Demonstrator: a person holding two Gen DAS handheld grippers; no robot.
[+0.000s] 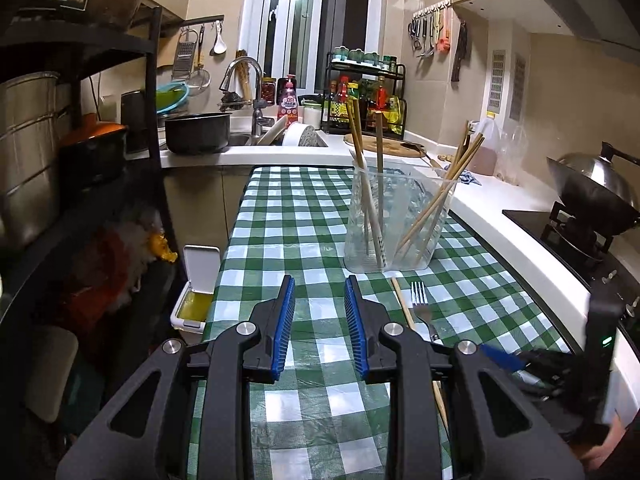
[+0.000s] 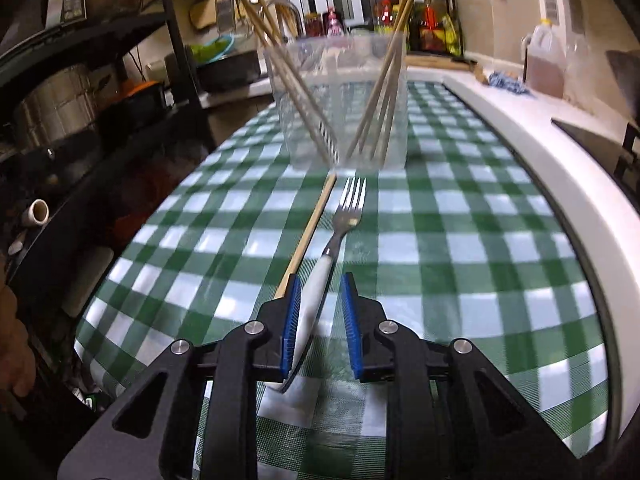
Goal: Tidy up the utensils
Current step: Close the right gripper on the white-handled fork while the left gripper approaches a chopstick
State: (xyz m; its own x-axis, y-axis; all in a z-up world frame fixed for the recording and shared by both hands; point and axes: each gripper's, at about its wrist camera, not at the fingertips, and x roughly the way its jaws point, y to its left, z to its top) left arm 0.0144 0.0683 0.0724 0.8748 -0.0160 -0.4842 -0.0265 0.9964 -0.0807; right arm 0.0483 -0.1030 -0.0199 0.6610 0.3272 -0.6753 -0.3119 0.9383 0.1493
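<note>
Left gripper point(image 1: 319, 284): ribbed blue pads spread, nothing between them, above the green-and-white checked tablecloth point(image 1: 288, 216). To its right, a loose wooden chopstick point(image 2: 312, 236) and a metal fork point(image 2: 340, 236) with a white handle lie side by side; the handle's near end is hidden behind the right gripper point(image 2: 320, 282), whose jaws straddle it, only the left pad apparently touching. Beyond stands a clear plastic container point(image 2: 340, 100) of chopsticks, blurred.

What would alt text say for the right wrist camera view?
A black gripper with blue pads hovers low over a white-handled metal fork, its handle between the parted pads, against the left one. A loose wooden chopstick lies alongside on the green-and-white checked tablecloth; behind stands a clear plastic container holding chopsticks.
</note>
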